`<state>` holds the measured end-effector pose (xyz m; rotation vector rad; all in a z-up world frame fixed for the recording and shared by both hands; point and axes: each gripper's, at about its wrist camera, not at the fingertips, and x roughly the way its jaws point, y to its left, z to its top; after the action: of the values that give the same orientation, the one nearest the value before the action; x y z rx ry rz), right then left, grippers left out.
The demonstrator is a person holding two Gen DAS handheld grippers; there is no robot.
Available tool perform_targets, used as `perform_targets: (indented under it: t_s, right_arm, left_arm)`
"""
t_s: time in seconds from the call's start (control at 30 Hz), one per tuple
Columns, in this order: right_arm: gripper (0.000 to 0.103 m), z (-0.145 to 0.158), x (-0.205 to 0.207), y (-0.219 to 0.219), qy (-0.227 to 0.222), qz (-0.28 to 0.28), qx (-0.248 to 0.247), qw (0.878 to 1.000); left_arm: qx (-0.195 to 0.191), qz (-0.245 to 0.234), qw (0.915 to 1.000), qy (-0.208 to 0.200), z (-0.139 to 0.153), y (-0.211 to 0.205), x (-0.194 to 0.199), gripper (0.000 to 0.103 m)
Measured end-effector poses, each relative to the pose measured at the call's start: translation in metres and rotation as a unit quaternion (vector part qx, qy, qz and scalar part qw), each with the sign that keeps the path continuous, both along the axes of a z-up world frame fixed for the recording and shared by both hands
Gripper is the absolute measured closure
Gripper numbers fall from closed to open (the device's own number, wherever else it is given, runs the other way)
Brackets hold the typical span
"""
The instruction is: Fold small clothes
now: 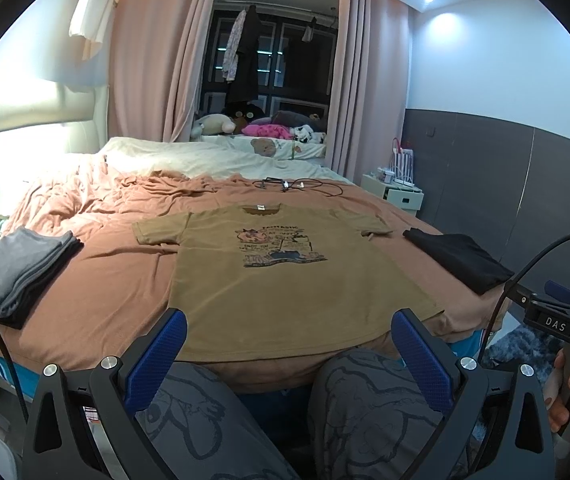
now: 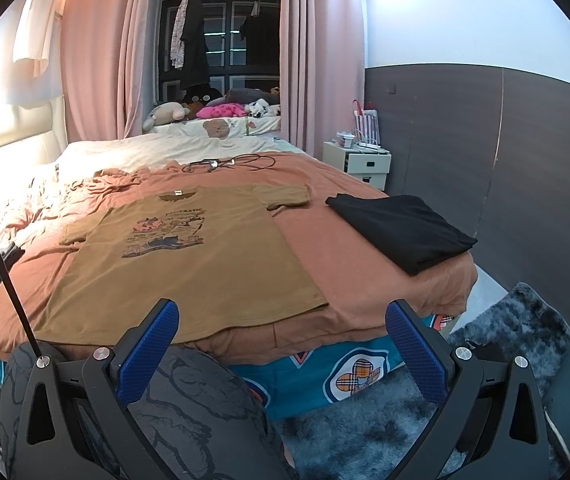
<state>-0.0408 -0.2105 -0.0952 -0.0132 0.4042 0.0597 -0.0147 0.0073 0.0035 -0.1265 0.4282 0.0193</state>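
Observation:
A mustard-brown T-shirt [image 1: 281,280] with a cartoon print lies flat and face up on the rust-coloured bedspread [image 1: 117,280], its hem hanging over the near bed edge. My left gripper [image 1: 289,320] is open, held just short of the hem, with nothing between its blue pads [image 1: 161,356]. In the right wrist view the same T-shirt [image 2: 189,264] lies left of centre. My right gripper [image 2: 281,310] is open too, over the bed's near right edge, empty. The right gripper's body [image 1: 561,324] and the hand holding it show at the left view's right edge.
A grey folded stack [image 1: 21,268] lies on the bed's left side and a black folded garment [image 2: 401,228] on its right. Cables [image 1: 297,186] lie beyond the collar. The person's patterned trouser knees [image 1: 369,400] are below the grippers. A white nightstand [image 2: 359,162] and a shaggy rug [image 2: 505,340] are on the right.

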Motion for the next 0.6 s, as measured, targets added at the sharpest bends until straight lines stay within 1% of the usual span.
perform_targets:
  t_s: [0.6]
  right_arm:
    - [0.0, -0.0013, -0.0012, -0.0028, 0.001, 0.004, 0.008, 1.0]
  left_arm:
    - [-0.001, 0.0, 1.0, 0.0, 0.0012, -0.0009, -0.003, 0.0]
